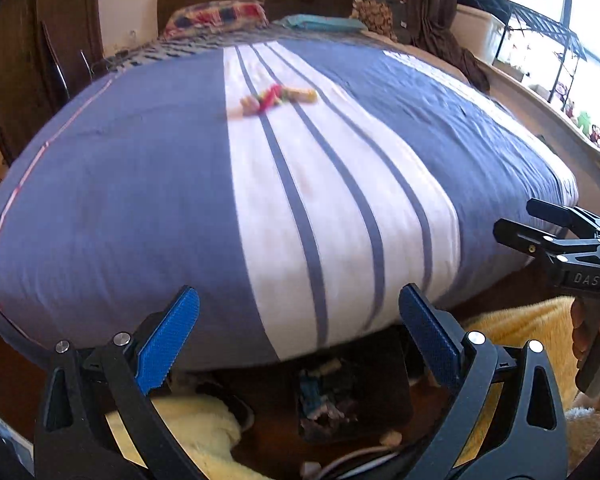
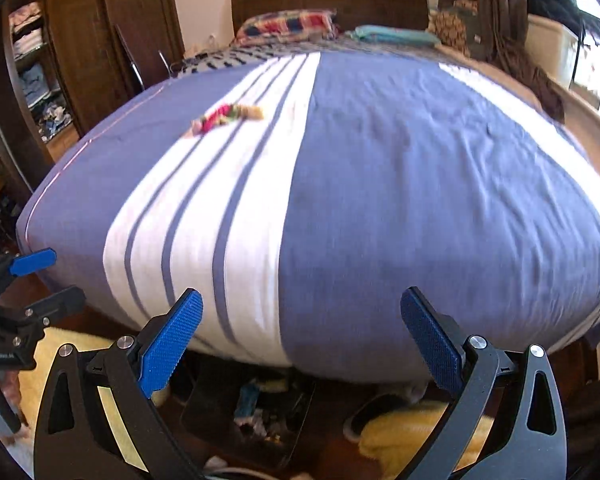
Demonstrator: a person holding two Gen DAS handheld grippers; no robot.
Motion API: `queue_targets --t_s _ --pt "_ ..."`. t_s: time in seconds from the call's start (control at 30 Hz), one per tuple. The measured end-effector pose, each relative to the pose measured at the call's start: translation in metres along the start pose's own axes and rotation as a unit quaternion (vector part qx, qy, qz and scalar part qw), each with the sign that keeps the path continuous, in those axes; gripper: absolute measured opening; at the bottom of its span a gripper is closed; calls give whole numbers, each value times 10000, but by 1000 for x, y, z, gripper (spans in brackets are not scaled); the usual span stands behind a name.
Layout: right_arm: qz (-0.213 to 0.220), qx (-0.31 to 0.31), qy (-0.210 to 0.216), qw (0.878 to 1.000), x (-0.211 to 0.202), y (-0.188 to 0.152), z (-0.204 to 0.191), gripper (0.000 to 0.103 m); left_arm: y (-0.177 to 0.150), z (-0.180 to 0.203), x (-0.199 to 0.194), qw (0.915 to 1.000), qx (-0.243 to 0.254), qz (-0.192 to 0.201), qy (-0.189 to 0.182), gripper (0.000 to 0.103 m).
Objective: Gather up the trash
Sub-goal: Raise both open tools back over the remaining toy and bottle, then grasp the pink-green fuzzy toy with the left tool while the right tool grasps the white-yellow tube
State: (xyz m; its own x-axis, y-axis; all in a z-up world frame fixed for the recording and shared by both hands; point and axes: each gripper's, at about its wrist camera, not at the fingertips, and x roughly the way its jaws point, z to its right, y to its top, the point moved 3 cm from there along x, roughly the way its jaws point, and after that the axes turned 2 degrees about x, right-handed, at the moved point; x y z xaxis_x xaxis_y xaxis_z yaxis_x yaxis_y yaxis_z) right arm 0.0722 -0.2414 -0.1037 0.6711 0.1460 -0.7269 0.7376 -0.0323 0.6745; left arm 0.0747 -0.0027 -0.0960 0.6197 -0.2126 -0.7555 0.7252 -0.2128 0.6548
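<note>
A small heap of colourful wrappers (image 1: 277, 98), red, green and yellow, lies on the white stripe of the blue bed cover (image 1: 140, 184), far up the bed. It also shows in the right wrist view (image 2: 226, 117). My left gripper (image 1: 299, 338) is open and empty at the foot of the bed, well short of the wrappers. My right gripper (image 2: 302, 340) is open and empty too, beside it on the right. The right gripper shows at the right edge of the left wrist view (image 1: 528, 220). The left gripper shows at the left edge of the right wrist view (image 2: 54, 278).
A dark bin (image 1: 352, 396) holding scraps stands on the floor below the foot of the bed; it also shows in the right wrist view (image 2: 260, 408). Yellow fluffy rugs (image 1: 196, 432) lie on both sides of it. A wardrobe (image 2: 80, 40) stands left, a window sill (image 1: 548, 112) right.
</note>
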Motion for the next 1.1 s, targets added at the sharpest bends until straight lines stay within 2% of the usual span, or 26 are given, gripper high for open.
queue_targets --t_s 0.23,0.43,0.73,0.97,1.07,1.1 --pt "218 -216 -36 9995 2 41 -8 99 39 -15 5 9998 -4 145 140 95" --pt "194 -385 -50 9991 20 68 -17 99 65 -32 20 9996 -54 138 257 95" --pt "17 -380 -95 9992 69 104 -24 99 90 -60 72 9990 -152 -171 382 95" --pt "-145 -409 61 9990 131 147 -36 99 113 -77 110 9983 -184 -316 447 95" --pt "-209 -555 83 9982 153 161 -44 89 124 -81 123 9982 -137 -346 478 95" --pt "-281 -634 103 9975 164 166 -48 79 128 -82 127 9981 -126 -355 479 95"
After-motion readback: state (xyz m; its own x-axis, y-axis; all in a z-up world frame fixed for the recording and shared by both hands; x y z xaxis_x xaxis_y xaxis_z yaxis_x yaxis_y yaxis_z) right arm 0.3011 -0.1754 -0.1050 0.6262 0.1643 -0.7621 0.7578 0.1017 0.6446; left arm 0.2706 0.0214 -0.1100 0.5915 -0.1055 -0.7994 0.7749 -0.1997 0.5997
